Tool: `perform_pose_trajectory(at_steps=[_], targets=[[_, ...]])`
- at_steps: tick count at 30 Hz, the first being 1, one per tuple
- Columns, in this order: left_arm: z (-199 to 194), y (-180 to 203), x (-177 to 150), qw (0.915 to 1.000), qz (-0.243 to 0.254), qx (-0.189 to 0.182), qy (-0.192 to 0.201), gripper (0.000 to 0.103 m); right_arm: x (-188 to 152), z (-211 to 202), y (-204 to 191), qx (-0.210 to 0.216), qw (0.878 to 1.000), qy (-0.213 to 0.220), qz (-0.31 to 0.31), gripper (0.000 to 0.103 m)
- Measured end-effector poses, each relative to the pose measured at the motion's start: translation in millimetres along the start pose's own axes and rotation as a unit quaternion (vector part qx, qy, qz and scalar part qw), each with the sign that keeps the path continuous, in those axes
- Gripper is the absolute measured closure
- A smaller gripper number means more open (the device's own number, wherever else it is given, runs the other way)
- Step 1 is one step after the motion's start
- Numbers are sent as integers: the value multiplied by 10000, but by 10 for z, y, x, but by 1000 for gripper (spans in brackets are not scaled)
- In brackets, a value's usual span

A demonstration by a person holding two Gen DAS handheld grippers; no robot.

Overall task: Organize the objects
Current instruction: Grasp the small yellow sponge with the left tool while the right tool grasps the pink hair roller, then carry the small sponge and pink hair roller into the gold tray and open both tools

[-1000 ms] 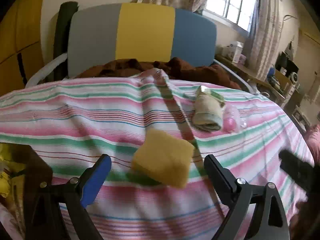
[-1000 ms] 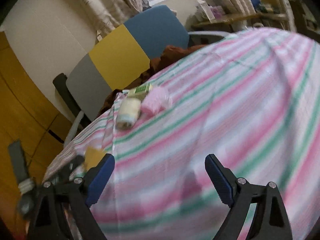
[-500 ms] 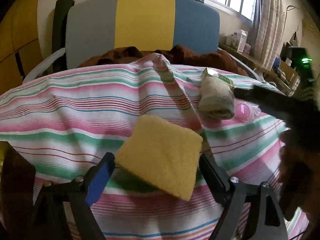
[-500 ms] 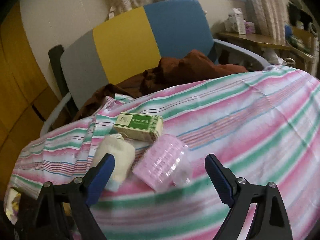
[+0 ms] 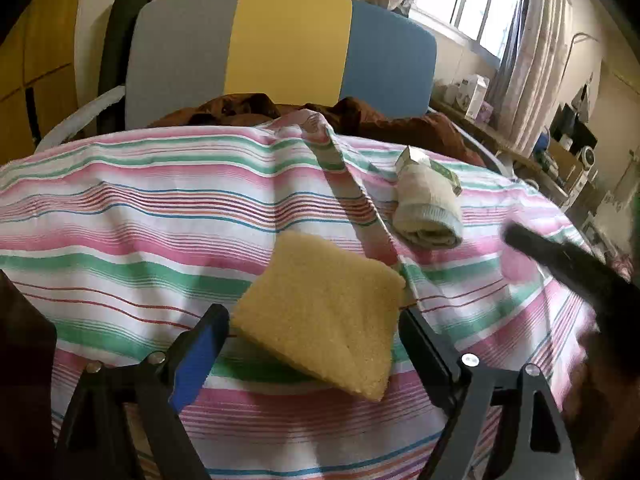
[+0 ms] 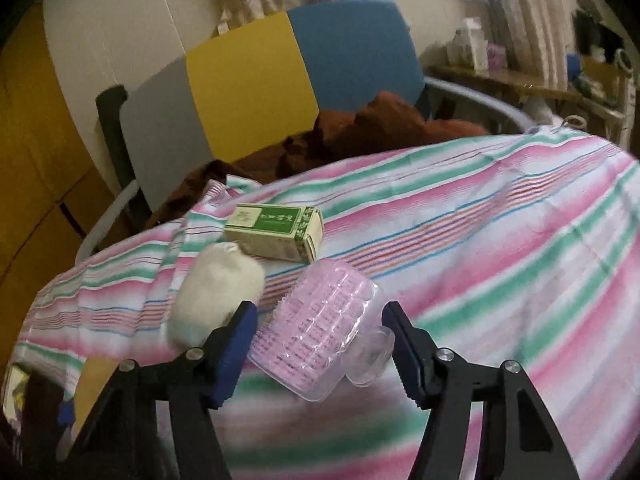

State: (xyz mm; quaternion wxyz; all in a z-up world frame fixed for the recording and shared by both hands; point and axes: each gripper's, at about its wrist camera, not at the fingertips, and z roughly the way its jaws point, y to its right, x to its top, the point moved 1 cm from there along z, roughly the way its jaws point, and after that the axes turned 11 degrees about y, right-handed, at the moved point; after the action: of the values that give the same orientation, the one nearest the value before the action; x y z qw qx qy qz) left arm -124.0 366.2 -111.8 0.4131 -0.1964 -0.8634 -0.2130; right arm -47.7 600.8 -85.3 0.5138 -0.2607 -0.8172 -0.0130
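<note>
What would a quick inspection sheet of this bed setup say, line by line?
Surface: striped sheet in pink, green and white, wrinkled, with a fold running down its middle.
Job's things: yellow sponge; rolled pale sock beside a green and white carton; clear pink plastic case.
Clutter: brown blanket bunched at the headboard.
Grippers: left gripper straddles the sponge, both pads touching its corners; right gripper is closing, the plastic case between its jaws, pads not clearly pressing yet.
Cables: nothing seen.
Surroundings: window with curtains, cluttered shelf along the wall.
</note>
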Motion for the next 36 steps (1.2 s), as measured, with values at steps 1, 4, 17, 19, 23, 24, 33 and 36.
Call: perform_pose_trajectory(at_steps=[1, 4, 17, 19, 23, 24, 33, 36], targets=[[-3, -11, 2, 10000, -33, -16, 16, 21, -39, -130, 8, -16, 10000, 78, 32, 38], [-16, -41, 11, 9999, -103, 11, 53, 32, -177, -547, 62, -61, 9991, 296, 285, 38], [-335, 91, -116, 9999, 145, -32, 54, 42, -805, -1520, 21, -151, 9965, 286, 766, 38], [-489, 164, -153, 9995, 258, -140, 142, 42, -824, -1598, 36, -128, 9960, 293, 831, 38], [-776, 334, -220, 9974, 470, -469, 268, 42, -861, -1742, 81, -68, 9933, 229, 1134, 38], [-886, 372, -249, 9967, 455, -594, 300, 42, -873, -1785, 83, -62, 9926, 232, 1191, 38], [-1550, 328, -355, 9939, -40, -1035, 387, 42, -913, -2066, -14, 33, 9914, 247, 1286, 38], [-1761, 172, -383, 9928, -271, -1058, 501, 42, -929, -2112, -119, 189, 9915, 180, 1271, 38]])
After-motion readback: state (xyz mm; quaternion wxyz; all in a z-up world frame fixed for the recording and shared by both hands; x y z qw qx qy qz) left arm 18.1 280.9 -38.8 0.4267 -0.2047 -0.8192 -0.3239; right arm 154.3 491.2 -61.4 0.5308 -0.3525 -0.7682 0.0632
